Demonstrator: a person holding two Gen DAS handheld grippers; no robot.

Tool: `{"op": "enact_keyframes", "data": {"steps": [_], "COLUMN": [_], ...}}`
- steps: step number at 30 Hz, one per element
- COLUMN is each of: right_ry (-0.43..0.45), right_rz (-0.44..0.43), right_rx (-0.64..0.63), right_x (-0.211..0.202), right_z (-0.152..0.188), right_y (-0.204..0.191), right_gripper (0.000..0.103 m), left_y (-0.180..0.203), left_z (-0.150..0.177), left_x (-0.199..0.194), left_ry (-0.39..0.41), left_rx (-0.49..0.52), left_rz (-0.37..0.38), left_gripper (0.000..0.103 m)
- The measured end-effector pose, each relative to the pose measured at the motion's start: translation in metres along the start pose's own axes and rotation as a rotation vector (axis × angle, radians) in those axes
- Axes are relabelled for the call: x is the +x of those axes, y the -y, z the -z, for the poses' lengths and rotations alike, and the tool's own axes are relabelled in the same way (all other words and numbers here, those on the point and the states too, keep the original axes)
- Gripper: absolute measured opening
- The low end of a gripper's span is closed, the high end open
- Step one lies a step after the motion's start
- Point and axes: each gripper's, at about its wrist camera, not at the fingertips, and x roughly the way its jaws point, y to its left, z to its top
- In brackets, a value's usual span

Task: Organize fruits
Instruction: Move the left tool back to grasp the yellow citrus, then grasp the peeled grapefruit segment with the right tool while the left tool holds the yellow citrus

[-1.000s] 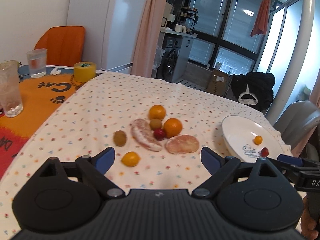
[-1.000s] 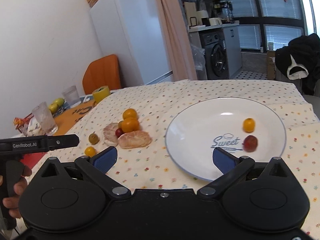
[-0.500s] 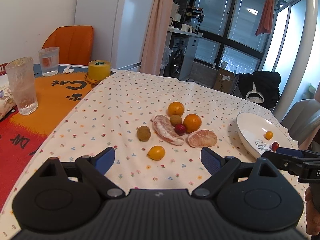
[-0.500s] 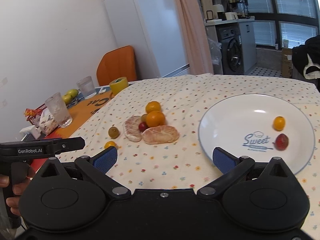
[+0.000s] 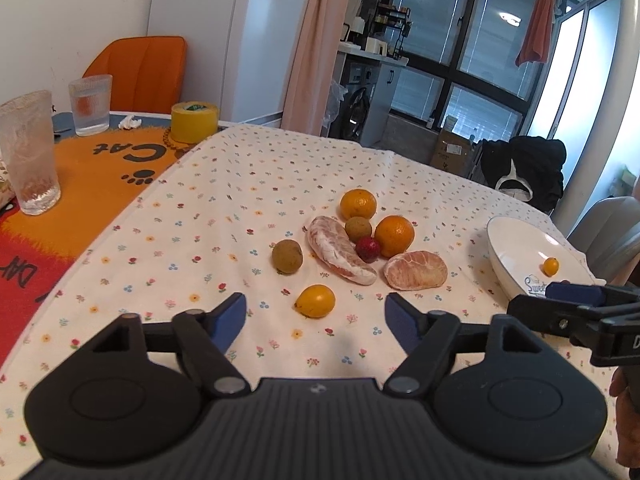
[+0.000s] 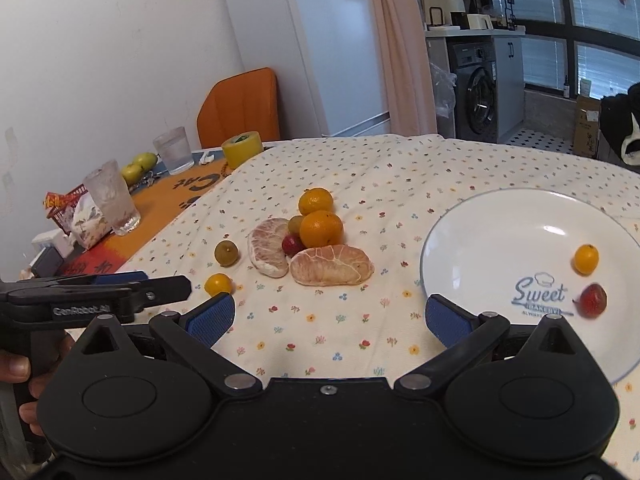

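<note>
On the flowered cloth lies a heap of fruit: two oranges (image 5: 394,236), two peeled pomelo wedges (image 5: 416,270), a small red fruit (image 5: 368,249), two brown-green round fruits (image 5: 287,256) and a small yellow kumquat (image 5: 315,300). My left gripper (image 5: 315,322) stands open just short of the kumquat, nothing between its fingers. The white plate (image 6: 500,240) on the right holds a kumquat (image 6: 586,258) and a red fruit (image 6: 593,300). My right gripper (image 6: 327,316) is open and empty, near the plate's left rim, in front of the pomelo wedge (image 6: 331,270).
To the left, an orange cat mat carries two glasses (image 5: 28,156), a yellow tape roll (image 5: 195,121), green apples (image 6: 138,164) and snack packets. An orange chair (image 5: 140,72) stands behind the table. A hand holds the left gripper's handle (image 6: 16,364).
Both grippers have swung left toward the fruit heap; the plate has slid to the right in both views. The left gripper's fingers now stand somewhat closer together around the kumquat's line.
</note>
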Motion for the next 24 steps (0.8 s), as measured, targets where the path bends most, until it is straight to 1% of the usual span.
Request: {"op": "enact_keyframes", "data": {"steps": [2, 6, 8, 12, 15, 16, 18, 19, 20, 24], "right_ry": [-0.006, -0.023, -0.029, -0.037, -0.05, -0.054, -0.062, -0.066, -0.071, -0.086], "right_rz": [0.001, 0.0, -0.001, 0.0, 0.006, 0.006, 0.011, 0.011, 0.011, 0.015], "right_rx": [-0.016, -0.038, -0.043, -0.047, -0.046, -0.047, -0.049, -0.049, -0.049, -0.057], "right_x": [0.004, 0.016, 0.022, 0.032, 0.04, 0.043, 0.048, 0.051, 0.053, 0.064], "right_z": [-0.003, -0.008, -0.011, -0.016, -0.018, -0.019, -0.019, -0.02, -0.02, -0.022], "right_y": [-0.001, -0.001, -0.001, -0.001, -0.002, -0.002, -0.002, -0.002, -0.002, -0.002], "right_gripper": [0.103, 0.103, 0.103, 0.103, 0.103, 0.103, 0.103, 0.103, 0.103, 0.103], "left_y": [0.001, 0.002, 0.002, 0.003, 0.003, 0.003, 0.004, 0.004, 0.004, -0.001], "left_z": [0.0, -0.001, -0.002, -0.002, -0.001, -0.001, -0.001, -0.001, -0.002, -0.006], "left_x": [0.007, 0.019, 0.025, 0.035, 0.044, 0.047, 0.049, 0.05, 0.052, 0.053], "left_ry": [-0.011, -0.025, -0.036, -0.05, -0.07, -0.079, -0.073, -0.074, -0.075, -0.078], "left_rx": [0.001, 0.0, -0.004, -0.003, 0.0, -0.001, 0.009, 0.014, 0.017, -0.001], "left_rz": [0.004, 0.001, -0.004, -0.015, -0.016, -0.018, -0.032, -0.038, -0.037, -0.026], "left_gripper": [0.064, 0.058, 0.053, 0.052, 0.048, 0.045, 0.039, 0.031, 0.027, 0.026]}}
